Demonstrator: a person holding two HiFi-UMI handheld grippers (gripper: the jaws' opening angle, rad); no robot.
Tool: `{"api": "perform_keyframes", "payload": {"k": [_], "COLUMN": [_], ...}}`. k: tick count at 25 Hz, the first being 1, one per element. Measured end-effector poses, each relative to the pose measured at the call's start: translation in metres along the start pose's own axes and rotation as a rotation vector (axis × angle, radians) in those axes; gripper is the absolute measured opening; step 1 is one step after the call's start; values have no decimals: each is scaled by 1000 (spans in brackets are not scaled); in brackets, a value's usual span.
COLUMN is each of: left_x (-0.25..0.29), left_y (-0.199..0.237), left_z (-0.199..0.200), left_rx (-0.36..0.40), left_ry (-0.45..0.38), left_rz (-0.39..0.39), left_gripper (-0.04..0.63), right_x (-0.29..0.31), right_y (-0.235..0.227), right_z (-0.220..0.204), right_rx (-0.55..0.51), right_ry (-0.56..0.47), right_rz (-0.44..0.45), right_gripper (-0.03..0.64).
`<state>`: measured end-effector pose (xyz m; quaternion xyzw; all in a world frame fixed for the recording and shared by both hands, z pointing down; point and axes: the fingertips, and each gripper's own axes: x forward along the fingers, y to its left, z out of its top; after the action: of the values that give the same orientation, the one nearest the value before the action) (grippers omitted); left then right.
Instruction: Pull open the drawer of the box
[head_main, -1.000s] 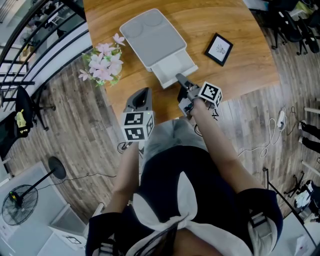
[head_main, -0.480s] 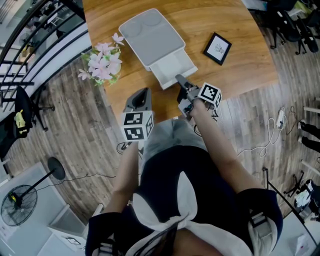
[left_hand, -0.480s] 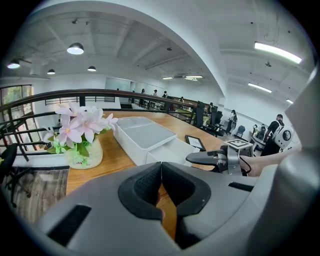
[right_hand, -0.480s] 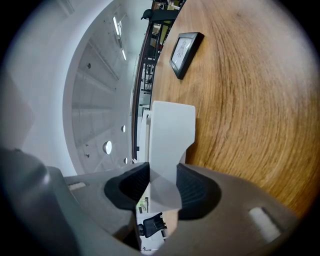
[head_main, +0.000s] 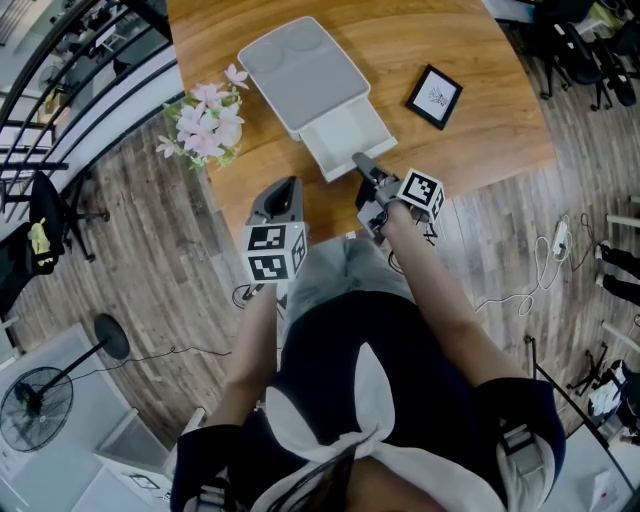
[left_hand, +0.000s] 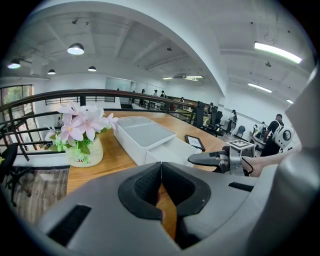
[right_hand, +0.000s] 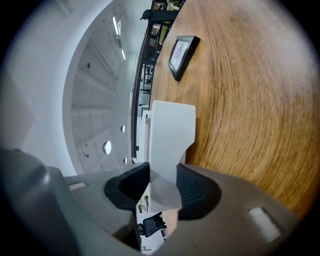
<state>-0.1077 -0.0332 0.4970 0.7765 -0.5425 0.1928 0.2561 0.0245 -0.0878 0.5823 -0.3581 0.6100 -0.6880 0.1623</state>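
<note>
A flat white box (head_main: 300, 75) lies on the wooden table (head_main: 470, 40), with its drawer (head_main: 345, 130) slid out toward me. My right gripper (head_main: 360, 162) is shut on the drawer's front wall. In the right gripper view that white wall (right_hand: 170, 130) is pinched between the two dark pads (right_hand: 192, 187). My left gripper (head_main: 285, 190) hovers over the table's near edge, left of the drawer, shut and holding nothing. The left gripper view shows the box (left_hand: 140, 132), the open drawer (left_hand: 167, 154) and the right gripper (left_hand: 192, 159) reaching in from the right.
A vase of pink flowers (head_main: 205, 128) stands at the table's left edge beside the box. A small black picture frame (head_main: 437, 97) lies to the right of the box. Behind me are wooden floor, a cable and a standing fan (head_main: 35, 405).
The right gripper and the drawer front have shifted very slightly toward me. The left gripper has stayed still.
</note>
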Motion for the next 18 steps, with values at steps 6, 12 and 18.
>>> {"api": "perform_keyframes", "payload": {"k": [6, 12, 18], "left_x": [-2, -6, -5], "left_y": [-3, -6, -9], "left_z": [-2, -4, -6], "left_rx": [0, 0, 6], "left_ry": [-2, -4, -3], "left_rz": [0, 0, -3], "left_gripper": [18, 18, 18], "right_x": [-5, -12, -15], "right_y": [-2, -3, -7], "right_z": [-1, -5, -6], "right_rx": [-2, 4, 4], "right_ry": [0, -2, 0], "right_rz": [1, -6, -7], "right_gripper": [167, 167, 167]}}
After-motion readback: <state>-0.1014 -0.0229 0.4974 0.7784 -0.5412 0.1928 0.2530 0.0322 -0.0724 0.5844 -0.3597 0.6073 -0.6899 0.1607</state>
